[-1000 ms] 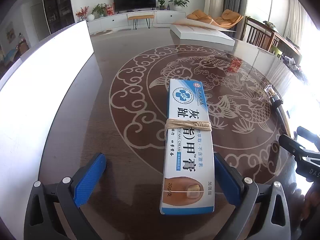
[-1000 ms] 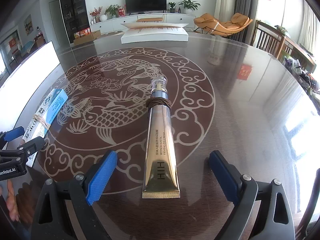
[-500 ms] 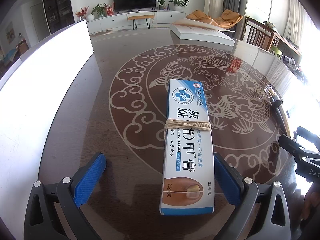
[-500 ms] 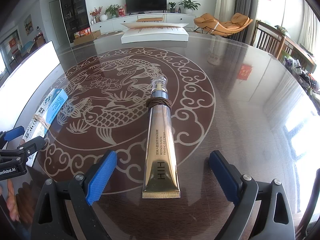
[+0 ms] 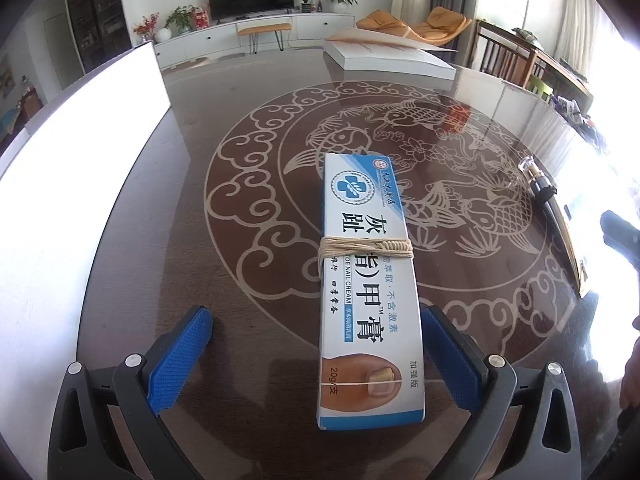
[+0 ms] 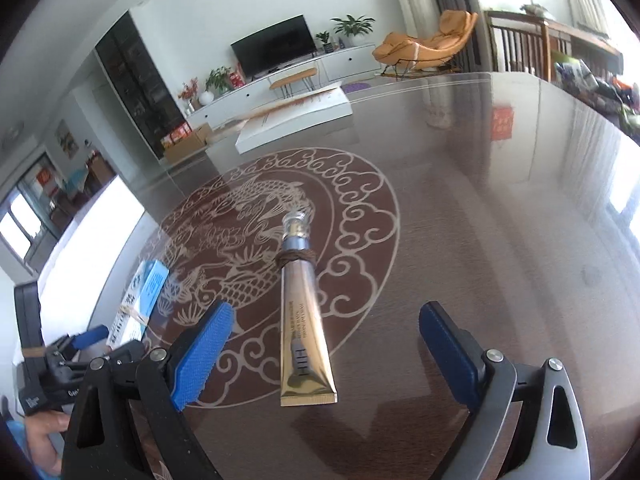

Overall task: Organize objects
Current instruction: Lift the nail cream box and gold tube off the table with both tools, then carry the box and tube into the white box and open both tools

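A blue and white toe nail cream box [image 5: 368, 288], bound by a beige cord, lies lengthwise on the dark table. My left gripper [image 5: 316, 352] is open around its near end, with the right pad [image 5: 448, 356] close beside the box. A gold cream tube [image 6: 302, 320] with a clear cap and a brown band lies on the table. My right gripper [image 6: 324, 352] is open, tilted, with the tube's flat end between its pads. The box also shows at left in the right wrist view [image 6: 140, 304], and the tube at far right in the left wrist view [image 5: 538, 184].
A flat white box [image 5: 384, 60] with an open lid lies at the table's far side. A large white panel [image 5: 76, 168] stands along the left edge. The table [image 6: 500, 240] has a carved fish medallion. Chairs stand beyond the right edge.
The right gripper has tilted and shifted, so the room now looks slanted and the tube lies skewed between its pads. The left gripper and the box have not moved.
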The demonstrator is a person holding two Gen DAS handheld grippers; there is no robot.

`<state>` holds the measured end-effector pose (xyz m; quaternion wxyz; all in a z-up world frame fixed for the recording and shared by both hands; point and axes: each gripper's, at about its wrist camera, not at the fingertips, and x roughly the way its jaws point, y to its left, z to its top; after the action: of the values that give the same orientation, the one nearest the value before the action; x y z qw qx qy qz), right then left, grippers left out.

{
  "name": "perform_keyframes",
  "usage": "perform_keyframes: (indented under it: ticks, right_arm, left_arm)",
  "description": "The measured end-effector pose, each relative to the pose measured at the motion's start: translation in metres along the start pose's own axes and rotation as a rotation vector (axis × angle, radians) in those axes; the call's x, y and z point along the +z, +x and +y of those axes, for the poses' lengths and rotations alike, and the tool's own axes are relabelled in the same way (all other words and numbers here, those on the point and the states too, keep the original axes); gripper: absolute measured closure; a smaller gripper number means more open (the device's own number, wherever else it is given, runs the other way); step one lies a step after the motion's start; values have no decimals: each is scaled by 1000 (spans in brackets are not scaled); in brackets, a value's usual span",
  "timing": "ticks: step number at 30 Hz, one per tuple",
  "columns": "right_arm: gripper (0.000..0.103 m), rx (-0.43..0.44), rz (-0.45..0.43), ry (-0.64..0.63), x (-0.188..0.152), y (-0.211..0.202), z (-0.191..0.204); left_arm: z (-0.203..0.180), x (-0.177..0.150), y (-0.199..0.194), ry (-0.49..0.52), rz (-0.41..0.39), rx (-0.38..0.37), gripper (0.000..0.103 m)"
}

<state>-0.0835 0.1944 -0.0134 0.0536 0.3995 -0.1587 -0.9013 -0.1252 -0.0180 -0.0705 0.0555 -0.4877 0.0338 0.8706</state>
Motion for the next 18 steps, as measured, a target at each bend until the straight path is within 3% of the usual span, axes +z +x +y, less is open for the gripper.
perform_keyframes:
  ticks: [4, 6, 8, 10, 11, 12, 13, 18]
  right_arm:
    - [9, -9, 123, 52, 15, 6, -13]
    - [12, -21, 196, -9, 20, 18, 4]
    - [17, -35, 240, -75, 26, 34, 26]
    - [28, -86, 302, -142, 26, 54, 43]
    - [42, -117, 321, -171, 25, 62, 51]
    - [64, -157, 311, -215, 26, 64, 59]
    - [78, -176, 313, -254, 24, 66, 65]
    - [77, -127, 283, -223, 17, 35, 65]
  left_arm:
    - [-4, 9, -5, 47, -7, -30, 0]
    - [-12, 16, -4, 89, -4, -31, 12]
    - [-19, 20, 4, 122, 31, -22, 16]
    - [-20, 20, 3, 105, 26, -52, 24]
    - [-18, 20, 1, 95, 18, -50, 34]
    - [-15, 19, -2, 86, -2, -47, 58]
    - [-13, 18, -5, 79, -19, -38, 61]
    - [1, 7, -32, 18, -86, -72, 61]
